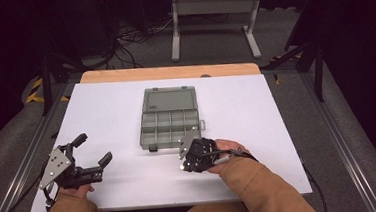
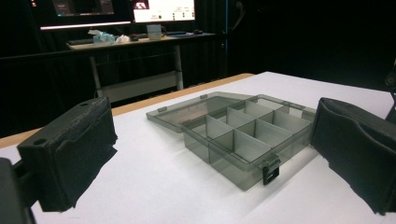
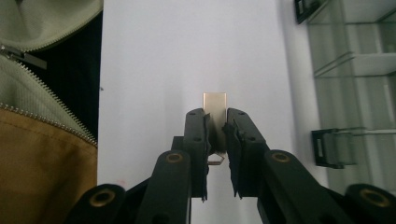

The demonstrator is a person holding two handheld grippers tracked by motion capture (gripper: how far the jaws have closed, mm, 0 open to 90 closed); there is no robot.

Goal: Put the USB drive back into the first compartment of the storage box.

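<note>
A grey see-through compartment box [image 1: 170, 127] lies open in the middle of the white board [image 1: 256, 106], its lid folded flat behind it and its compartments looking empty. My right gripper [image 1: 184, 164] hovers just in front of the box's near right corner. In the right gripper view the right gripper [image 3: 215, 116] is shut on a small flat brass-coloured metal piece [image 3: 215, 100], which sticks out past the tips over the white surface. My left gripper [image 1: 94, 148] rests open near the board's front left. In its own view the left gripper [image 2: 212, 126] frames the box [image 2: 238, 135] from a distance.
The box's black latches [image 3: 331, 147] face the near edge. A wooden table edge [image 1: 168, 72] runs behind the board. A desk with monitors [image 2: 116, 9] stands beyond in the dark room. A person's jacket [image 3: 42, 154] is close to the right gripper.
</note>
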